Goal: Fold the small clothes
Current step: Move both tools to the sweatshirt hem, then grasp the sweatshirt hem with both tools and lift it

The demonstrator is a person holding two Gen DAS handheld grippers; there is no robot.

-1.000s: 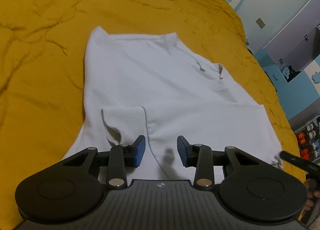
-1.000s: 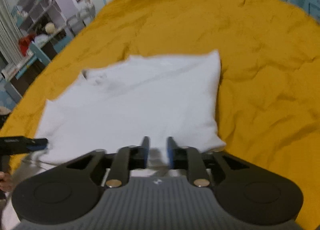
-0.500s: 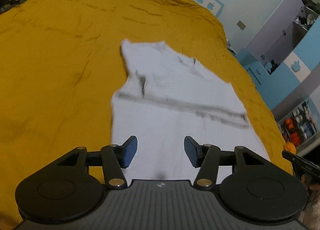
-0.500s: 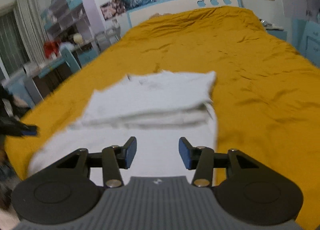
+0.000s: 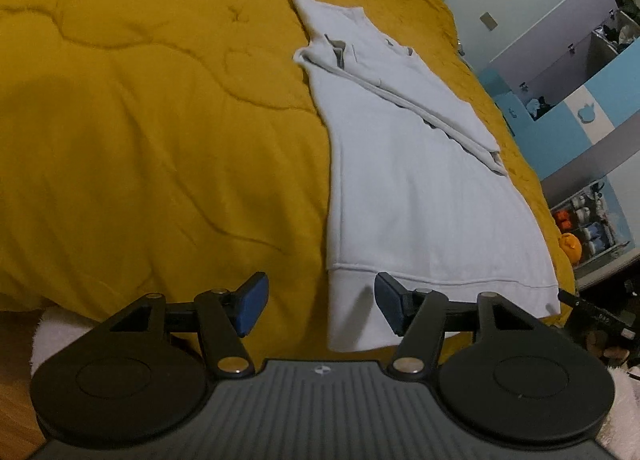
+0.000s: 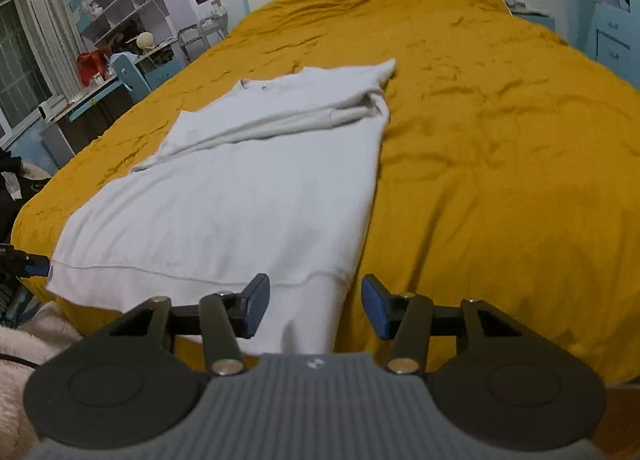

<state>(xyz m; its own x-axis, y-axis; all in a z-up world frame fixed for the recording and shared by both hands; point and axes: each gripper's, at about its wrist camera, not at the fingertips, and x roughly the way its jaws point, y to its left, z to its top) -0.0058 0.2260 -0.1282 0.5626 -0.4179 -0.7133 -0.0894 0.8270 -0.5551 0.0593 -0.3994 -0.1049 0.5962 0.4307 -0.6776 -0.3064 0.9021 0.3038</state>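
Fingers, left gripper [image 5: 318, 308]: blue pads spread wide, nothing between them; right pad hangs over the garment's hem band, left pad over bare bedspread.
Fingers, right gripper [image 6: 316, 306]: also spread wide and empty; left pad over the hem corner, right pad over bedspread.
Garment: white sweatshirt [image 5: 412, 188] lies flat on the bed, hem end nearest both grippers and draping over the bed's edge.
Fold state: sleeves folded inward across the chest, forming a layered band at the far end [image 6: 280, 116]; neckline farthest away.
Support: mustard-yellow quilted bedspread [image 5: 160, 120], wrinkled.
Cross view: left gripper's tip [image 6: 28, 264] shows at the left edge of the right wrist view, beside the hem corner.
Background: blue-and-white shelving [image 6: 116, 0] beyond the bed.
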